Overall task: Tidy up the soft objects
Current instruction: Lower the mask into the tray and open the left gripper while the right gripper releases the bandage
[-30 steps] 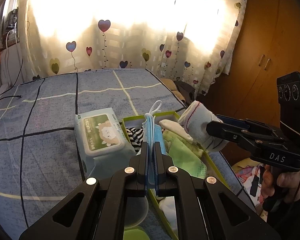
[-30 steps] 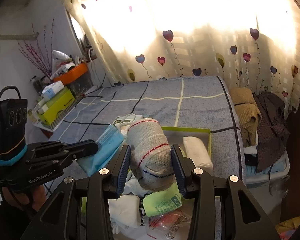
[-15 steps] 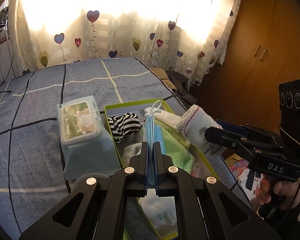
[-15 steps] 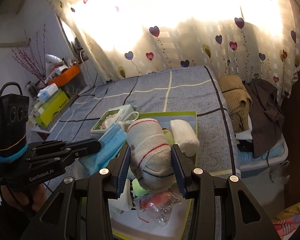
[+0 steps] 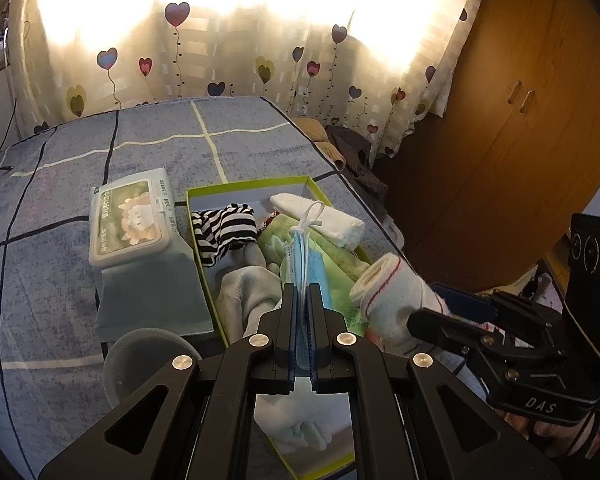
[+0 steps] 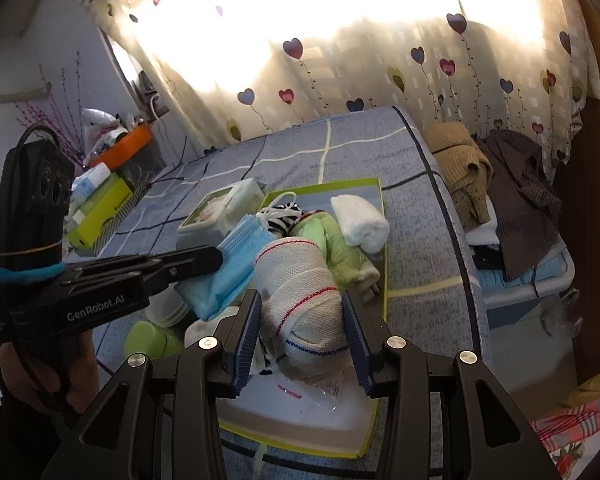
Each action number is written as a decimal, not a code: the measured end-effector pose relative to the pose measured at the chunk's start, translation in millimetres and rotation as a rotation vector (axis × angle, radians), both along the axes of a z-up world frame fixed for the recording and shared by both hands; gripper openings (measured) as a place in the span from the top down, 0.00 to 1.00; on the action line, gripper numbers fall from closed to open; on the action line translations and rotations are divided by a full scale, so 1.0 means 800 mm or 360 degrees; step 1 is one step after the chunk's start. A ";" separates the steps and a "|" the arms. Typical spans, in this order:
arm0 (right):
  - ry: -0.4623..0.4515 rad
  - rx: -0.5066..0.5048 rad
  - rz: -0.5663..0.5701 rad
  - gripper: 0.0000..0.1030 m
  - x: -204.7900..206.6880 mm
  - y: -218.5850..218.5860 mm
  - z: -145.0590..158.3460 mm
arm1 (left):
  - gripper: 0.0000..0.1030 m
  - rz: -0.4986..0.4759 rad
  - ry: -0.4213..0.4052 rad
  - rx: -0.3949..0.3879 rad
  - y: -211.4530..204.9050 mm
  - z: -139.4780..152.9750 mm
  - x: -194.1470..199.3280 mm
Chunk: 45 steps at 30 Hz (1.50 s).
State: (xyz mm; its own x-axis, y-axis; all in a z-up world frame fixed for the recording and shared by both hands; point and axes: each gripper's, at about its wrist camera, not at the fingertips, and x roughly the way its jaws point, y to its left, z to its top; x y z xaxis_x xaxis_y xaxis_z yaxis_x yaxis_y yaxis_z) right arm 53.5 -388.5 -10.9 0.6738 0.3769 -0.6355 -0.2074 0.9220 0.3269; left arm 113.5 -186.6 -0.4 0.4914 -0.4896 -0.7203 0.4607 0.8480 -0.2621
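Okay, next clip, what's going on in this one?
A person is sorting soft things into a green-rimmed box on a bed, with tongs in each hand. The left tongs are shut on a blue face mask; the right tongs grip a rolled white glove with red trim. Both hang over the box, which already holds a striped cloth, a green cloth and a white roll. A wet-wipes pack lies beside it.

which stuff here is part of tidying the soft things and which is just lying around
Part of the job:
- blue pleated face mask, pinched in the left tool
- rolled white knit glove with red stripes, in the right tool
- yellow-green open box
- rolled white towel
- black-and-white striped cloth

Lying about:
- wet wipes pack
- brown knit sweater
- grey bowl
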 end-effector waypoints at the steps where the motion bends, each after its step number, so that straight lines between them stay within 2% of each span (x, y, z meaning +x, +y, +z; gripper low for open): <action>1: 0.0009 0.0003 -0.0004 0.61 -0.004 0.000 -0.004 | 0.96 -0.0001 0.0004 0.0002 -0.001 -0.001 0.000; 14: 0.0083 -0.0009 -0.0010 0.61 -0.020 0.005 -0.033 | 0.96 -0.0022 0.0014 0.0028 -0.014 -0.008 -0.005; 19: 0.0078 -0.0031 0.0011 0.59 -0.021 0.007 -0.031 | 0.96 -0.0073 0.0016 0.0047 -0.025 -0.013 -0.009; 26: 0.0035 -0.0116 0.0048 0.55 -0.024 0.018 -0.025 | 0.88 -0.0078 0.0026 0.0059 -0.024 -0.017 -0.011; 34: 0.0017 -0.0129 0.0050 0.55 -0.025 0.020 -0.025 | 0.87 -0.0062 -0.0004 0.0050 -0.016 -0.010 -0.015; 39: -0.0023 -0.0127 0.0021 0.55 -0.026 0.016 -0.015 | 0.76 -0.0057 -0.0022 0.0024 -0.009 -0.004 -0.019; 45: -0.0057 -0.0132 0.0004 0.55 -0.032 0.014 -0.008 | 0.76 -0.0036 -0.0017 0.0012 0.000 -0.004 -0.022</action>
